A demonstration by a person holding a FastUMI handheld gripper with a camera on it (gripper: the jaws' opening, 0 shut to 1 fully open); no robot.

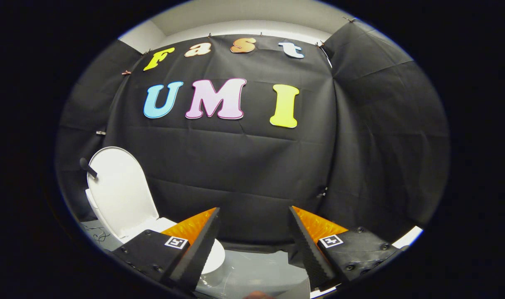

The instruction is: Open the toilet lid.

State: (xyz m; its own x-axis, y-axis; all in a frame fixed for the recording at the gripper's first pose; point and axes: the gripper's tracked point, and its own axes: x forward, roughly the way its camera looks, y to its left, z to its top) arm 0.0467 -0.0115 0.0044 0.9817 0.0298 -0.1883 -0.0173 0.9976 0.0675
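Gripper fingers spread wide apart, nothing between them, touching nothing. White oval plastic toilet lid stands raised upright, off to the left of the left finger and beyond it, leaning back near the black cloth wall. White toilet rim sits low, partly hidden behind the left finger. Short dark handle-like stub pokes out at the lid's upper left edge. Grey floor shows between the fingers.
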